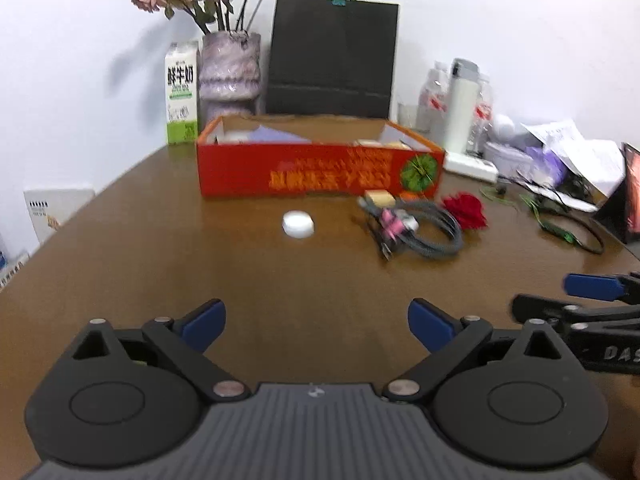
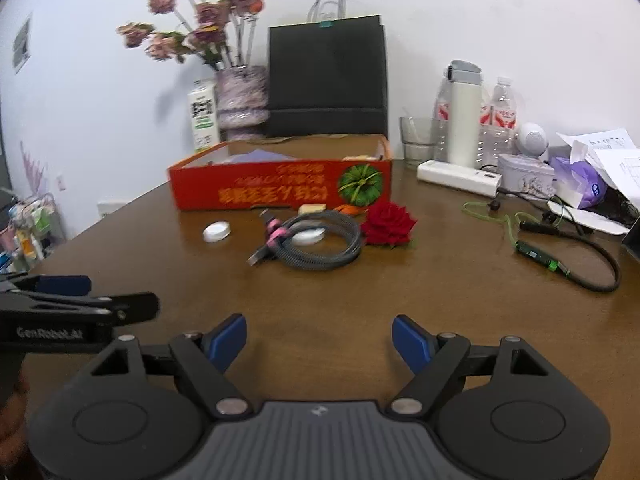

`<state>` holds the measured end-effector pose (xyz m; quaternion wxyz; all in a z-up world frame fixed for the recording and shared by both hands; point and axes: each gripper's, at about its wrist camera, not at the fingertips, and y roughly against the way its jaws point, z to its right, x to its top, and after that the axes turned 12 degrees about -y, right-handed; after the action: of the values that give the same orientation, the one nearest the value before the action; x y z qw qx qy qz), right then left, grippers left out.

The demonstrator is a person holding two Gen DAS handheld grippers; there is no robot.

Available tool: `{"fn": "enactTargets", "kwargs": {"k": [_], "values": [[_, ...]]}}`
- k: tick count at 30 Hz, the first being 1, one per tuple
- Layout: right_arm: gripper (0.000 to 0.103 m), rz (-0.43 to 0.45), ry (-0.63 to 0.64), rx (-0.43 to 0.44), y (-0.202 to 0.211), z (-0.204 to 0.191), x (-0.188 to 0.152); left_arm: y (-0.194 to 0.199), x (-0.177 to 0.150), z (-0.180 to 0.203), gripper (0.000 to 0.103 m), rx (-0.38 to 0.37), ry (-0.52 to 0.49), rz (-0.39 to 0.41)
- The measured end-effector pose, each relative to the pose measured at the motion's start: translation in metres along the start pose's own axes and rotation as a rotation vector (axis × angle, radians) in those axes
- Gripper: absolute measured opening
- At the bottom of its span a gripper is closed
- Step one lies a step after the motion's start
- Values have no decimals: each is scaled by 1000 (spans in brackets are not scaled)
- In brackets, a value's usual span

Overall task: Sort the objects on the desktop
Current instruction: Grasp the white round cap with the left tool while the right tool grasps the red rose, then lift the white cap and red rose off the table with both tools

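Lying loose on the brown desk (image 2: 400, 300), the things to sort cluster just in front of the red box (image 2: 280, 186): a white round cap (image 2: 217, 232), a coiled grey cable (image 2: 320, 246) with a pink tie, a red rose (image 2: 388, 224), and a small tan block (image 2: 312, 208) touching the box's front wall. The box is open-topped and already holds a few items.

Both tools hang well short of the cluster. The left gripper (image 1: 316, 326) and the right gripper (image 2: 319, 340) each have fingers spread wide, holding nothing.

Likely trouble: the cable's loose plug end could drag the cap or rose along if the coil is lifted off-centre, and the low, smooth cap may skid from a pinch.

Bare wood ahead of both tools gives free approach; clutter crowds the right edge, and a vase (image 2: 242, 100) and black bag (image 2: 328, 80) stand behind the box.
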<state>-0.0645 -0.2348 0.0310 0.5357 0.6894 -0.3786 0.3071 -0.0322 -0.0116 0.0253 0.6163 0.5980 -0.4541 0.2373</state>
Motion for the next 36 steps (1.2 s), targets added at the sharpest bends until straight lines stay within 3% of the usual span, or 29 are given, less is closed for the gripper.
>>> {"fn": "enactTargets", "kwargs": {"k": [5,10,18,20,22,27,36], "values": [[77,25,11,-14,-31,6,33,-43,30,-20,86,14,37,-17],[65,13,49,-45,-75,6,60,-90,51,-34,72,-8,50,-45],[62,-56,15,-122,-138,23,80,-136,57,-41,50,-42,76,-96],[60,-65,-11,-108,-146,27,81,-140,56,-40,44,-47,71,-92],[56,-61,-23,-99,-150,30,82,-143,56,-38,29,-38,49,-89],[44,-67,-140,-51,-153,47,86,-141,55,-39,29,-52,60,-74],[43,-119,-122,-38,-177,46,94,-139,54,-40,29,-64,81,-67]]}}
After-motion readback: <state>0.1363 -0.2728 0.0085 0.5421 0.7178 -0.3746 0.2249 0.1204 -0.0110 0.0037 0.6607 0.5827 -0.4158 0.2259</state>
